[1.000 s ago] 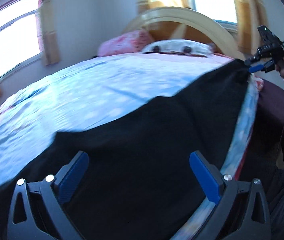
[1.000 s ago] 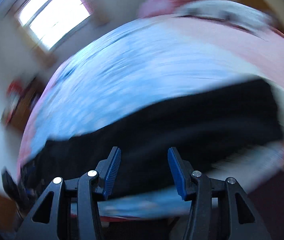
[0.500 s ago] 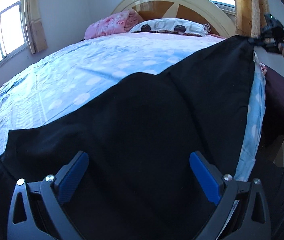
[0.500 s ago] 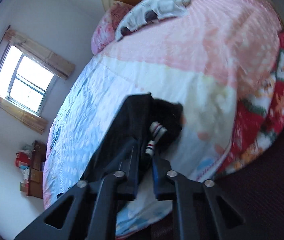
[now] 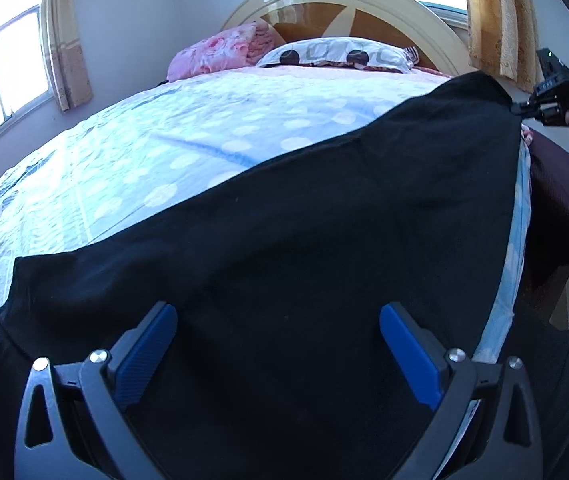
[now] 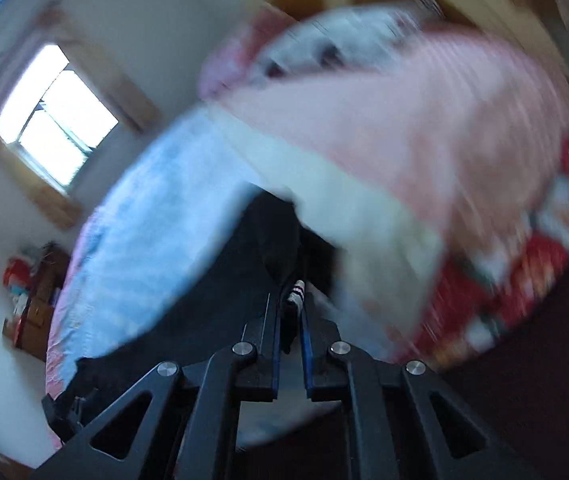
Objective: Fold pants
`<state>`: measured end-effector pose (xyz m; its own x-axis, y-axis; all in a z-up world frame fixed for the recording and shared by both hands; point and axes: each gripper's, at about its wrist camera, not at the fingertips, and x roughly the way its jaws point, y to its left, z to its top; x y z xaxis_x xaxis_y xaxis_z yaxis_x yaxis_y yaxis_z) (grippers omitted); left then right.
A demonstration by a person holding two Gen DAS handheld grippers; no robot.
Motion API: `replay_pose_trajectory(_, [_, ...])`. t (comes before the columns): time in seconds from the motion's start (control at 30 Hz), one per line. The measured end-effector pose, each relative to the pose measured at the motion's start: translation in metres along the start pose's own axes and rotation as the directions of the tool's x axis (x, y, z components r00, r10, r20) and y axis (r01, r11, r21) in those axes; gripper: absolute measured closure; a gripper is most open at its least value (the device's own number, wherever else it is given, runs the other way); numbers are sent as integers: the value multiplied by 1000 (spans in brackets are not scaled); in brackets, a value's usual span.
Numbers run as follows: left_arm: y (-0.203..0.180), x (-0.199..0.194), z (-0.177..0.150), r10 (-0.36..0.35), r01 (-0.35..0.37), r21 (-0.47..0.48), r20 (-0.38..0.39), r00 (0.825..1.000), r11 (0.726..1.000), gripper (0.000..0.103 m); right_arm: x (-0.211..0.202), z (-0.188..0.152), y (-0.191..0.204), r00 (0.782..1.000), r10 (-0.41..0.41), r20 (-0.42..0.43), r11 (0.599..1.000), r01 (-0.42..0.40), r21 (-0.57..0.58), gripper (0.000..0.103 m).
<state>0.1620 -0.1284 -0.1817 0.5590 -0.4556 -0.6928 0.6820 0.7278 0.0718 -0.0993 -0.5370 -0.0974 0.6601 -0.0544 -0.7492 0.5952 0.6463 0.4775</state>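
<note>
The pants [image 5: 324, 240] are plain black, soft and matte, stretched in a broad sheet across the near side of the bed [image 5: 164, 152], ahead of and beneath the left gripper [image 5: 278, 348]. One far corner is drawn to a peak at the upper right, where the right gripper [image 5: 524, 110] pinches it. In the right wrist view the right gripper [image 6: 289, 312] is clenched on the pants [image 6: 212, 292], with a small white tag [image 6: 296, 294] banded in red and dark stripes caught between the fingers; no writing on it can be read through the blur. The left gripper is spread wide, its blue pads [image 5: 148, 352] apart over the cloth and gripping nothing. Compared with half a second ago, the right wrist view has turned heavily smeared, and the cloth edge ahead of the left gripper sits lower, baring more dotted blue bedspread [image 5: 204, 132].
</note>
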Motion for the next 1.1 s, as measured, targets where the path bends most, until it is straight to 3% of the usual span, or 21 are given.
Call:
replay_pose_trajectory(0.07, [-1, 1, 0, -1, 1, 5, -2, 1000, 1000, 0, 1, -2, -4, 1000, -17, -7, 1000, 17, 0, 87])
replay_pose_trajectory(0.13, [-1, 1, 1, 2, -2, 7, -4, 1000, 1000, 0, -7, 3, 1, 995, -98, 34, 995, 99, -29, 64])
replay_pose_trajectory(0.2, [-2, -2, 3, 13, -13, 0, -6, 1000, 1000, 0, -17, 16, 6, 985, -154, 80, 986, 158, -49, 59])
replay_pose_trajectory(0.3, [-3, -15, 16, 22, -21, -12, 42, 999, 1000, 0, -33, 37, 15, 978, -158, 138, 983, 169, -72, 59])
replay_pose_trajectory(0.4, [3, -29, 36, 46, -48, 17, 88, 995, 999, 0, -32, 60, 36, 983, -115, 144, 980, 136, -145, 59])
replay_pose_trajectory(0.53, [22, -19, 55, 81, -84, 25, 91, 992, 996, 0, 6, 85, 53, 999, -38, 2, 983, 37, -182, 59])
replay_pose_trajectory(0.6, [34, -8, 59, 83, -84, 6, 73, 994, 996, 0, 25, 84, 55, 997, -19, -73, 986, 7, -164, 59])
replay_pose_trajectory(0.7, [48, 9, 63, 70, -69, -39, 38, 997, 997, 0, 46, 85, 54, 991, 18, -131, 988, -38, -152, 86])
replay_pose_trajectory(0.9, [60, 28, 61, 131, -130, -41, 16, 991, 991, 0, 25, 89, 73, 995, 96, 31, 975, -88, -204, 90])
replay_pose_trajectory(0.97, [63, 36, 62, 153, -153, -51, 1, 988, 987, 0, 32, 89, 71, 998, 55, 43, 978, -46, -202, 90])
replay_pose_trajectory(1.0, [64, 39, 62, 152, -152, -56, -5, 988, 987, 0, 45, 90, 65, 1000, 13, 15, 981, -10, -195, 90])
replay_pose_trajectory(1.1, [62, 42, 64, 171, -171, -45, -9, 985, 984, 0, 69, 88, 45, 999, -16, -46, 989, 9, -150, 86])
